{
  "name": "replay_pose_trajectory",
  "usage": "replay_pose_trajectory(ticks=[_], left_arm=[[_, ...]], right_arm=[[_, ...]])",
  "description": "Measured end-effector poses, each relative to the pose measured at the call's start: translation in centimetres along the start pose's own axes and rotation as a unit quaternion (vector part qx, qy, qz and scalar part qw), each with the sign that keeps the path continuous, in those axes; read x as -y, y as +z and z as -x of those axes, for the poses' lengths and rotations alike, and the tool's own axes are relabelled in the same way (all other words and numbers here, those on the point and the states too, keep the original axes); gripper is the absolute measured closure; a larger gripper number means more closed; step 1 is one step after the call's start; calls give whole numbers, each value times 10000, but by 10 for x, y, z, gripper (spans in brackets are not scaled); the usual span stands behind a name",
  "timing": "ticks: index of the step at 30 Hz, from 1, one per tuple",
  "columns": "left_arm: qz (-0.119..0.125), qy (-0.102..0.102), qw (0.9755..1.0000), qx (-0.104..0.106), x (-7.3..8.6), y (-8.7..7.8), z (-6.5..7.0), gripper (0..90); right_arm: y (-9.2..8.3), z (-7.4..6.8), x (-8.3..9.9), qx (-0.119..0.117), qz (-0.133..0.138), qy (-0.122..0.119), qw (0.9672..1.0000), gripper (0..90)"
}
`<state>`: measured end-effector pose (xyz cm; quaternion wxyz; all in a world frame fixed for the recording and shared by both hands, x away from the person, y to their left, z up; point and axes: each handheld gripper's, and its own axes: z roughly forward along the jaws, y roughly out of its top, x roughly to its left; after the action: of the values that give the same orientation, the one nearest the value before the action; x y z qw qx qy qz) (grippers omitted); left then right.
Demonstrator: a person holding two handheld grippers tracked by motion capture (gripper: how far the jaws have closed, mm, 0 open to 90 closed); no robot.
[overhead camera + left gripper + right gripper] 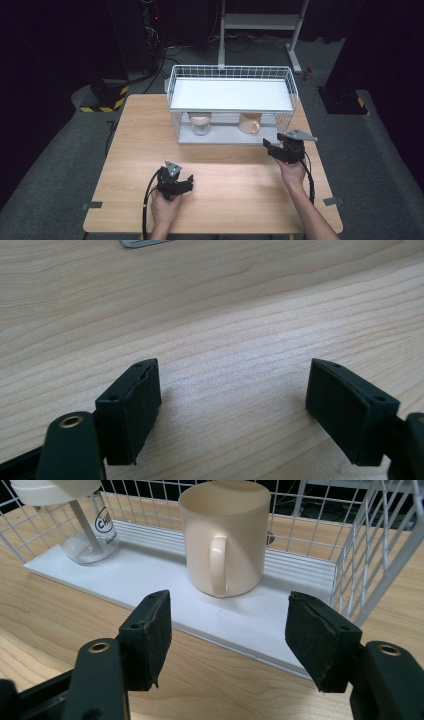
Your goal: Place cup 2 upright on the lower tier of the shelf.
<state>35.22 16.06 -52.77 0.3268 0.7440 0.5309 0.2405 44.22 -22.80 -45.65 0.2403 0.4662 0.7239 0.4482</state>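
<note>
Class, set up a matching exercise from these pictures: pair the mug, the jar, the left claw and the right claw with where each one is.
Things:
1. mug
2. jar
3. left claw
4. right claw

Places:
A. over bare table near the person
B. lower rack shelf, on the side nearer the right claw
C. in front of the rack, open toward the mug
D. lower rack shelf, on the side nearer the left claw

Pairs: 1-B, 2-D, 3-A, 4-C

Mug (pixel 226 535) right of jar (pixel 90 527) inside rack (pixel 232 95) on table (pixel 225 185)
</note>
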Motion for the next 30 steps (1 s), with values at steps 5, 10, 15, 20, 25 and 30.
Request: replay_pose_trajectory(ticks=[5,10,15,20,25,30], left_arm=[[1,-2,10000,-2,0,0,0,225],[1,-4,10000,0,0,0,0,225],[-1,-4,10000,-2,0,0,0,225],[0,-6,10000,-2,0,0,0,225],[2,-7,10000,-3,0,0,0,225],[1,-6,10000,-2,0,0,0,225]], right_arm=[[-5,1,2,-26,35,12,10000,357],[-10,2,4,-59,64,27,10000,357],[-17,2,8,-120,83,61,9999,355],[-22,2,9,-170,118,53,9998,355],[-28,1,12,-208,153,56,9997,356],[-34,1,16,-233,181,76,9995,358]])
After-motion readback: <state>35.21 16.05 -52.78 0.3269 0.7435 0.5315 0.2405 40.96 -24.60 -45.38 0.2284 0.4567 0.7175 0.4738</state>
